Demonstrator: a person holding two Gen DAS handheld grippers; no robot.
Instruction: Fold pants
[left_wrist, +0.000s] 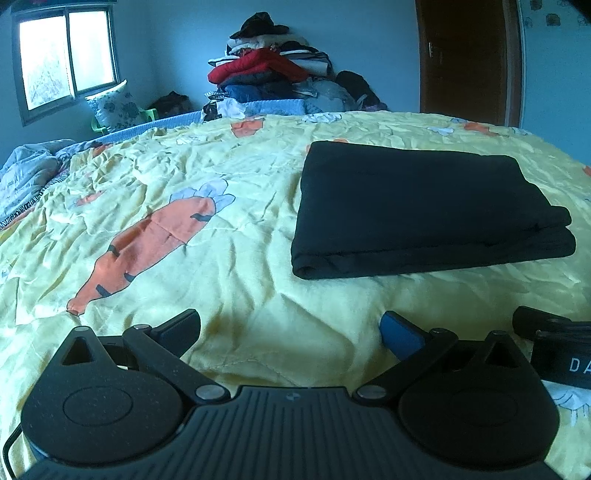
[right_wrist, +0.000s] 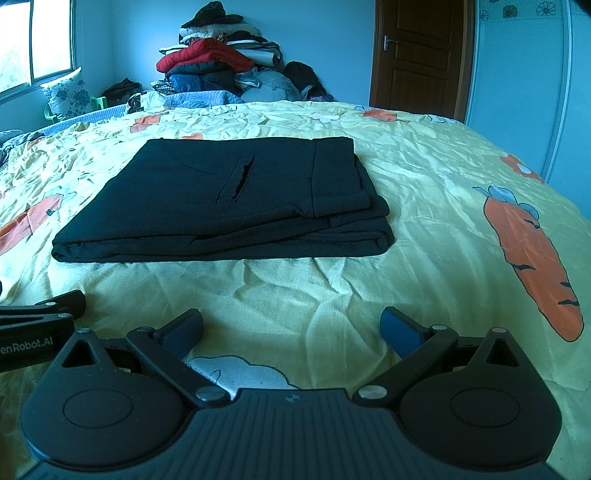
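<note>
Foreground: left gripper (left_wrist: 290, 330) and right gripper (right_wrist: 291, 330), both spread wide, holding nothing, low over the quilt (right_wrist: 424, 221). Centre frame: pants (right_wrist: 221, 199), folded flat. Upper background: clothes pile (right_wrist: 218, 62).

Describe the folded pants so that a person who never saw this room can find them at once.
Find the large bed with the yellow carrot-print cover. In its middle, ahead of both open grippers, lie the black pants, folded into a flat rectangle. They are the only plain dark thing on the cover; the clothes pile behind is multicoloured.
</note>
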